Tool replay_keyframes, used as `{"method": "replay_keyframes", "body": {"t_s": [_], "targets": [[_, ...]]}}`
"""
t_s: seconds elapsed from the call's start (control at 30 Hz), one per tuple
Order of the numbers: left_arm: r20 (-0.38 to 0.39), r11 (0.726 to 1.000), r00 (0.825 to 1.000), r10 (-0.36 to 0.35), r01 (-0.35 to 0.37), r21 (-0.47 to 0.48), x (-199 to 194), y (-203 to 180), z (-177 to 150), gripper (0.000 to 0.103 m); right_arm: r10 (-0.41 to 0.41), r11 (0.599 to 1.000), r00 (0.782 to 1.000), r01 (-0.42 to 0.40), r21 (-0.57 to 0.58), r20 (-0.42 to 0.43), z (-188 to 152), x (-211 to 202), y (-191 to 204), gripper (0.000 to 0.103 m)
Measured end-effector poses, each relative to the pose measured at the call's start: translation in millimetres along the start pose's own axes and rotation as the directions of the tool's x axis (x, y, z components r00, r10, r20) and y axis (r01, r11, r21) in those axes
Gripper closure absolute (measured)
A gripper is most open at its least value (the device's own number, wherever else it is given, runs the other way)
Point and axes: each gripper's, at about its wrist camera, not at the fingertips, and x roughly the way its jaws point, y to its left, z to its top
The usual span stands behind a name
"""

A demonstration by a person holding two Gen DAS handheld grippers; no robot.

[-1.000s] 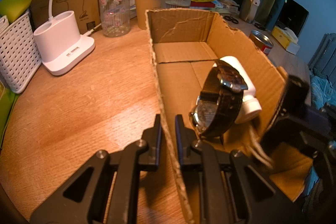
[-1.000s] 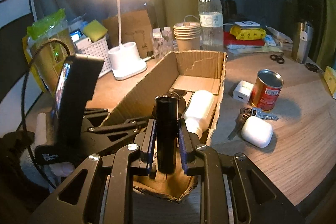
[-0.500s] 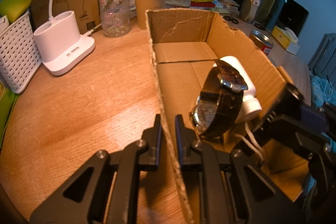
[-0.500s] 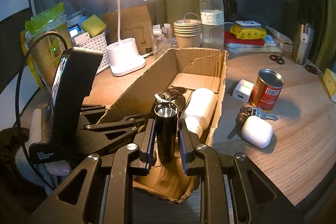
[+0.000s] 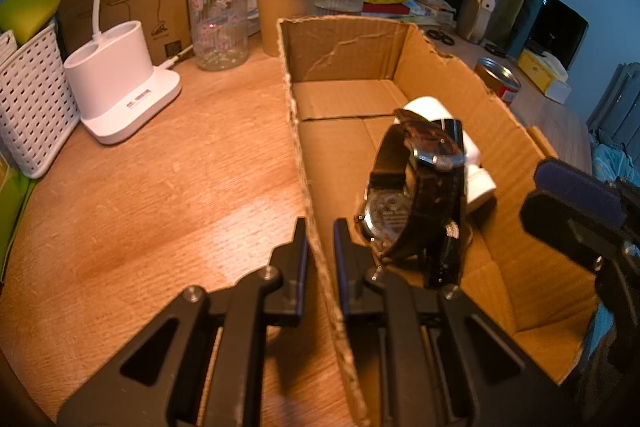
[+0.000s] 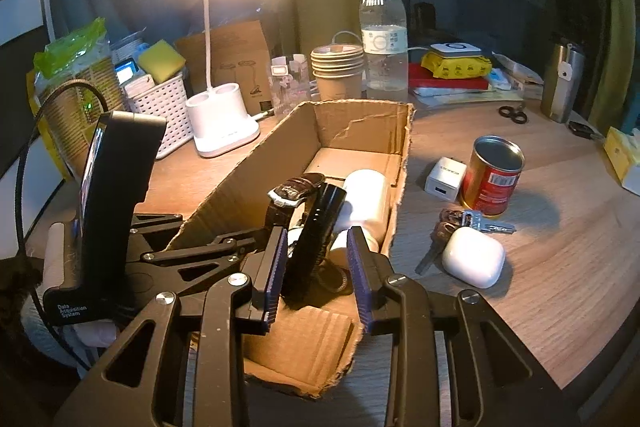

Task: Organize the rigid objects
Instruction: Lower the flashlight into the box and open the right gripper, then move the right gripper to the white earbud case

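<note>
An open cardboard box (image 6: pixel 362 125) holds a black flashlight (image 6: pixel 316 239), tilted and leaning against a dark leather-strapped watch (image 5: pixel 416 195) that stands on edge. Behind them lies a white bottle (image 6: pixel 366 203) on its side. Beside the box on the counter (image 6: pixel 560 227) sit keys (image 6: pixel 460 223), a white earbud case (image 6: pixel 472 257), a red can (image 6: pixel 494 177) and a white charger (image 6: pixel 445 179).

A lit white desk lamp (image 6: pixel 224 123) stands on the wooden worktop (image 5: pixel 160 195), with a white perforated basket (image 6: pixel 160 107) just to its left and a brown printed carton (image 6: pixel 232 67) behind it. To the lamp's right come a clear patterned glass (image 5: pixel 218 23), a stack of brown paper cups (image 6: pixel 338 71) and a clear water bottle (image 6: pixel 384 35). Far right of the lamp, a steel tumbler (image 6: pixel 562 83) stands with black scissors (image 6: pixel 512 114) lying near it.
</note>
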Motion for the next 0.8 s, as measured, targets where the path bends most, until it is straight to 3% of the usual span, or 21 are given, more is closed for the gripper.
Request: {"method": "replay_keyframes", "body": {"t_s": [0.37, 0.47, 0.8], "targets": [[0.000, 1.000, 1.000, 0.000, 0.000, 0.000, 0, 1, 0, 0.090, -0.022, 0.999, 0.999, 0.021, 0.025, 0.039, 2, -14, -13, 0.068], [0.000, 1.000, 1.000, 0.000, 0.000, -0.001, 0, 0, 0, 0.090, -0.039, 0.998, 0.998, 0.036, 0.047, 0.056, 3, -20, -22, 0.058], [0.000, 1.000, 1.000, 0.000, 0.000, 0.000, 0, 1, 0, 0.090, -0.112, 0.987, 0.991, 0.102, 0.120, 0.078, 1, -33, -55, 0.057]]}}
